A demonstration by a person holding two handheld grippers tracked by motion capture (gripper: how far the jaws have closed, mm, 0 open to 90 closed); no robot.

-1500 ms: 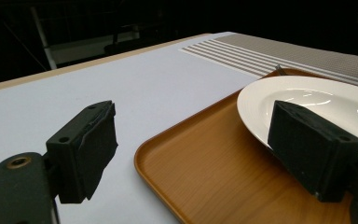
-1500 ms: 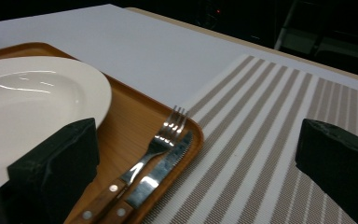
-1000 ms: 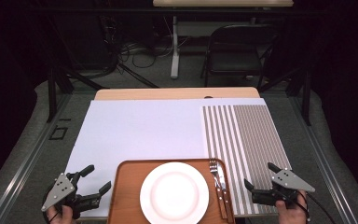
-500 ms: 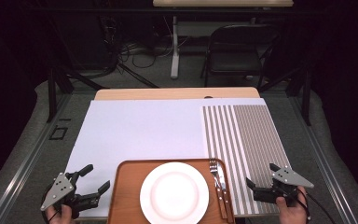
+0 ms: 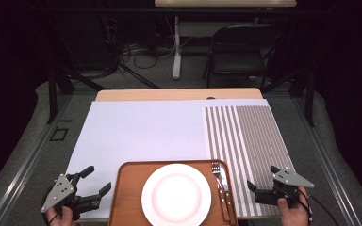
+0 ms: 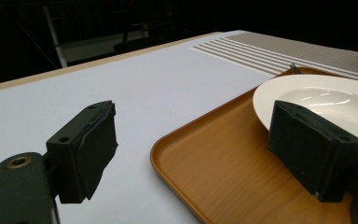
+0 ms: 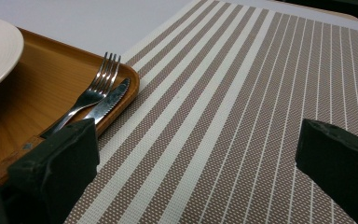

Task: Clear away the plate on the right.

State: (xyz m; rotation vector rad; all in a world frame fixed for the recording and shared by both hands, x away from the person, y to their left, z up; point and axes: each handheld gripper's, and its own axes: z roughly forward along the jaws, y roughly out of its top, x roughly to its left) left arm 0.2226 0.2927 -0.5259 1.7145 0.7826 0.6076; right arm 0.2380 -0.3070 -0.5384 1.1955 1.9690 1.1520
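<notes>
Lying flat: smooth white sheet (image 5: 146, 132), woven striped mat (image 5: 250, 141). Sitting at near edge: glossy wooden tray (image 5: 127, 188), round white plate (image 5: 176, 194), steel fork (image 5: 215, 170) and knife (image 5: 223, 181). Flanking tray, gaping wide, gripping nothing: left gripper (image 5: 94, 181), right gripper (image 5: 262, 181).

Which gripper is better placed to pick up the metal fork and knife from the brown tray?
Right, probably. The right gripper hovers open beside the metal fork and knife; the left gripper sits across the white plate.

The tray's (image 5: 128, 197) near edge is being cut off by the frame bottom; the knife (image 7: 107, 102) and fork (image 7: 93, 91) handles are being hidden behind a jaw.
</notes>
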